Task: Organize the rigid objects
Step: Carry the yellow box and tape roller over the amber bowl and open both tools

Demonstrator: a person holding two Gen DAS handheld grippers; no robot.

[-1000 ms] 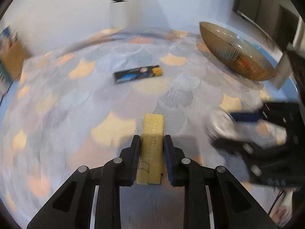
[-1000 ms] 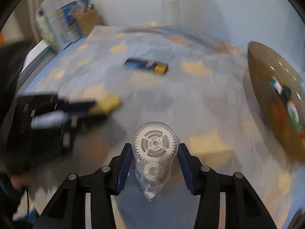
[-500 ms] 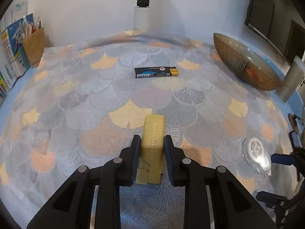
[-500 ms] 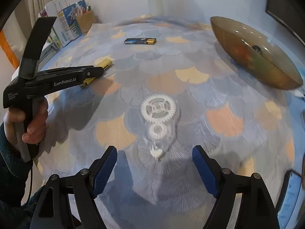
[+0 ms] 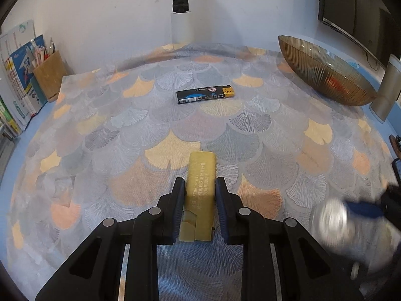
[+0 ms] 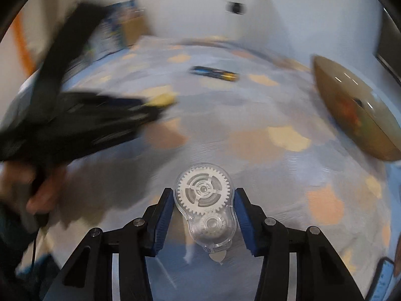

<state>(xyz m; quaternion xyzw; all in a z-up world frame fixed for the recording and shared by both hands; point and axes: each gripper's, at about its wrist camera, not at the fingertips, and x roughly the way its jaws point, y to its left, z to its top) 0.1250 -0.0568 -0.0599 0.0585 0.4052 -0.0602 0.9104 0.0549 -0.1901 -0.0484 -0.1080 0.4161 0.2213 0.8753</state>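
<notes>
- Left gripper [image 5: 198, 195] is clamped tight on a yellow eraser [image 5: 201, 188], pads squeezing both long sides, with the eraser's far end poking out past the fingertips above the patterned tablecloth [image 5: 175, 115].
- Right gripper [image 6: 203, 215] has a clear correction tape dispenser [image 6: 206, 205] between its blue pads; the jaws have just been closing in on it, and both pads now sit against the sides of the case, so it's gripped. White gears show through the plastic, and the tip points back toward the camera.
- From the left camera, the right gripper is only a blurry smear at the lower right edge, with the dispenser a whitish blob in front of it.
- From the right camera, the left gripper is a big dark smudge on the left, with the person's hand [image 6: 37, 190] wrapped around its handle and a bit of yellow showing at its tip.
- Black box with a yellow end [image 5: 205, 94] lies flat on the cloth, well out past both grippers and away from everything else.
- Ribbed amber glass bowl [image 5: 325, 75] sits at the far right of the table; something reddish is inside, can't tell what.
- Wooden pen holder [image 5: 48, 75] and some books [image 5: 17, 75] stand at the far left edge by the wall.
</notes>
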